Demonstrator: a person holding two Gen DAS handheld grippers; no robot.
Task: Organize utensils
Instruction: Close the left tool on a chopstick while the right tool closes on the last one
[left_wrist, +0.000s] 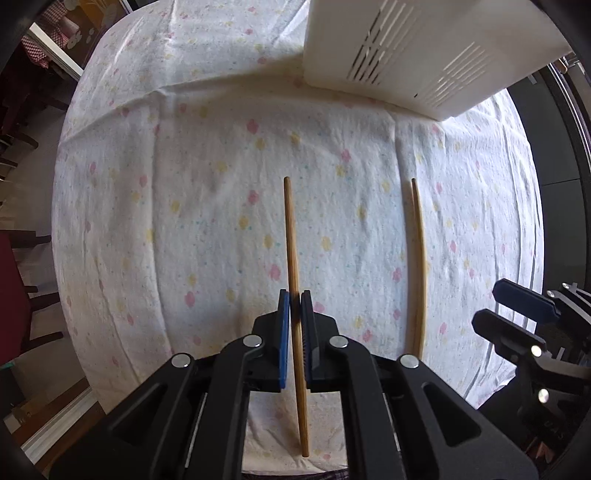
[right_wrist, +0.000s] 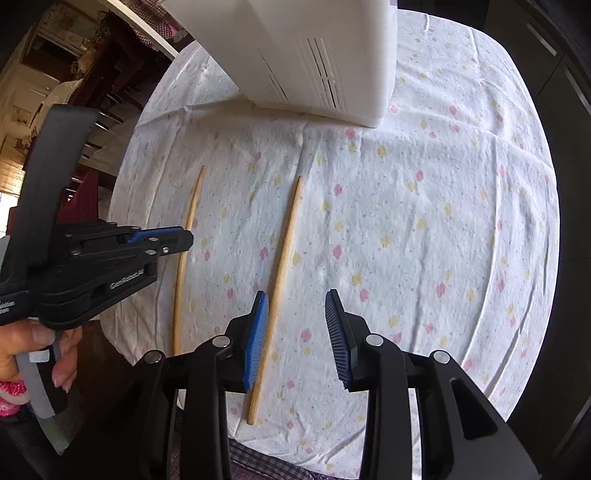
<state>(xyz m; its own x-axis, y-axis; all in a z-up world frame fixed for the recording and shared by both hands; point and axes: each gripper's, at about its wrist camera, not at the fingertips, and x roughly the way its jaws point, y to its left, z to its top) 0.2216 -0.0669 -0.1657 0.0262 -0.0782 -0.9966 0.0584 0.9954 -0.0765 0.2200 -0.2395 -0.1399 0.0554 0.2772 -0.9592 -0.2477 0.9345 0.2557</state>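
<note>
Two wooden chopsticks lie side by side on the flowered tablecloth (left_wrist: 184, 221). My left gripper (left_wrist: 294, 301) is shut on the left chopstick (left_wrist: 290, 229), blue pads pressing it partway along; whether the stick is off the cloth I cannot tell. The right wrist view shows that gripper (right_wrist: 188, 238) over the same chopstick (right_wrist: 192, 199). My right gripper (right_wrist: 297, 295) stands open over the other chopstick (right_wrist: 286, 229), which runs just inside its left pad, untouched. The left wrist view has this chopstick (left_wrist: 419, 258) with the right gripper (left_wrist: 487, 304) beside it.
A white slotted utensil box (left_wrist: 417, 55) (right_wrist: 314, 55) stands at the far side of the cloth, beyond the chopstick tips. A hand (right_wrist: 44, 350) holds the left gripper's grip. Chairs and dark furniture (right_wrist: 92, 110) stand past the table's left edge.
</note>
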